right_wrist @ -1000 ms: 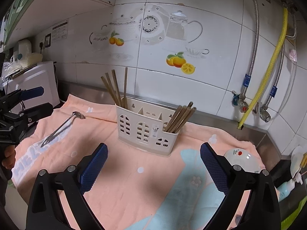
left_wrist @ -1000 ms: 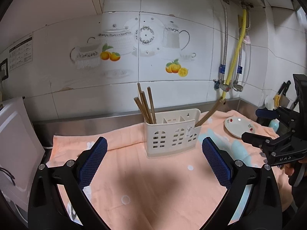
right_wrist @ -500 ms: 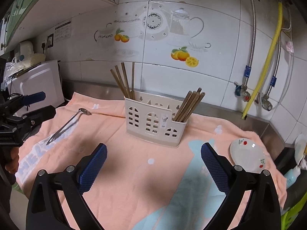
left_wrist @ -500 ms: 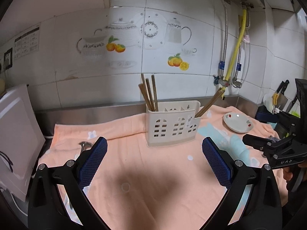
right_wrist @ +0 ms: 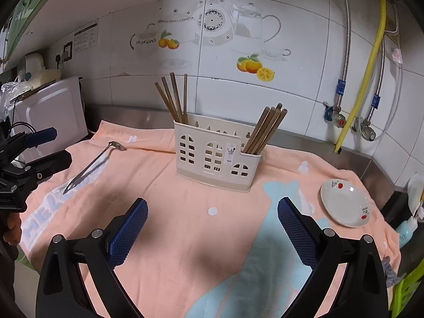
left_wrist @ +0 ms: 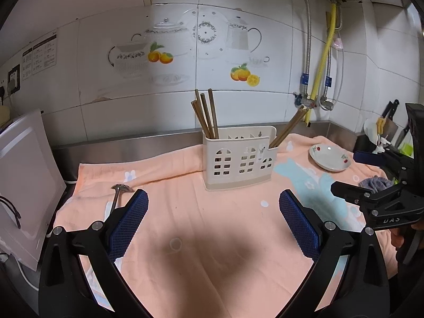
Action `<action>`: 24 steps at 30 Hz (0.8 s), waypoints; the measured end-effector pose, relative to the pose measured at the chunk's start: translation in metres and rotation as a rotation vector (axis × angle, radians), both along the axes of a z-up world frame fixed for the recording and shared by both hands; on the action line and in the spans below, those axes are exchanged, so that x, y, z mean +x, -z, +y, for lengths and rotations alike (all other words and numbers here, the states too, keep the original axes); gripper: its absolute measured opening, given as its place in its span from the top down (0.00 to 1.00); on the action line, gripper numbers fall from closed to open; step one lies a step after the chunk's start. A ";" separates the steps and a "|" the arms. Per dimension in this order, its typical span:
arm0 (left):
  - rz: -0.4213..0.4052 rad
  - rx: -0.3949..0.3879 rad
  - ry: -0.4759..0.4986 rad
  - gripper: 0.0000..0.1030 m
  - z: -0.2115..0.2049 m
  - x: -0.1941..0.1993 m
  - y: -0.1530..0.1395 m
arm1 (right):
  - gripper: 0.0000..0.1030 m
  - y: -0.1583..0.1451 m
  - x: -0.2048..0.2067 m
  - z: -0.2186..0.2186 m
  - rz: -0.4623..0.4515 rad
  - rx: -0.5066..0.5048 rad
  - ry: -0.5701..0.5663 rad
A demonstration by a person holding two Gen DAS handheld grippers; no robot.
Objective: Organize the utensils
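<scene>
While both grippers hover empty above the peach-pink towel [right_wrist: 190, 238] that covers the worktop, 1 utensil lies loose: a long-handled metal ladle-type spoon [right_wrist: 90, 165], flat on the towel toward its left edge, bowl pointing at the tiled wall. The cream plastic utensil caddy with window cut-outs [right_wrist: 214, 159] stands upright near the towel's rear edge, holding 2 bundles of brown wooden chopsticks: 1 in its left compartment [right_wrist: 173, 96], 1 leaning out of its right compartment [right_wrist: 265, 129]. The small white saucer with red motifs [right_wrist: 344, 202] rests near the towel's right edge.

The left gripper [left_wrist: 213, 221] has its blue-padded jaws spread wide and holds nothing; the right gripper [right_wrist: 212, 225] is equally wide and empty. Seen from the left wrist, the spoon [left_wrist: 119, 194] lies just beyond the left finger pad [left_wrist: 129, 224], partly hidden by it.

Judged step: approach for the pickup of the spoon. The next move probably calls for shifting the left gripper leftward, straddling the thin handle and closing low against the cloth; the caddy's middle compartment appears free.
</scene>
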State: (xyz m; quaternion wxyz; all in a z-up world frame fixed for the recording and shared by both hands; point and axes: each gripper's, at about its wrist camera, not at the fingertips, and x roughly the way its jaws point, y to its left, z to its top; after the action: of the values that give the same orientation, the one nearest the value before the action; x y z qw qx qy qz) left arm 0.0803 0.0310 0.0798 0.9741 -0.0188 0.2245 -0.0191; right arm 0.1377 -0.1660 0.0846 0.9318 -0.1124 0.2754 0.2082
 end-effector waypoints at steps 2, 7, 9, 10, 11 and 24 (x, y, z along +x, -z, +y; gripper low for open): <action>0.007 -0.008 0.008 0.05 0.000 0.000 0.001 | 0.08 0.002 -0.001 -0.001 0.008 0.007 0.003; 0.011 -0.011 0.002 0.05 -0.001 -0.004 0.005 | 0.08 0.004 -0.003 -0.003 0.013 0.012 0.008; 0.015 -0.016 0.004 0.05 -0.001 -0.006 0.007 | 0.08 0.004 -0.006 -0.003 0.009 0.010 0.012; 0.017 -0.015 0.005 0.05 -0.002 -0.007 0.008 | 0.07 0.004 -0.007 -0.003 0.007 0.008 0.013; 0.019 -0.012 0.006 0.05 -0.003 -0.007 0.009 | 0.07 0.004 -0.007 -0.003 0.006 0.007 0.013; 0.054 -0.012 0.011 0.05 -0.005 -0.011 0.023 | 0.07 0.013 -0.010 -0.005 0.027 0.013 0.030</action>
State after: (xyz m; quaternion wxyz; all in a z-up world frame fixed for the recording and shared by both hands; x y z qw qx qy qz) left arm 0.0689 0.0258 0.0570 0.9674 -0.0241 0.2509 -0.0253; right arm 0.1278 -0.1715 0.0712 0.9317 -0.0992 0.2883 0.1977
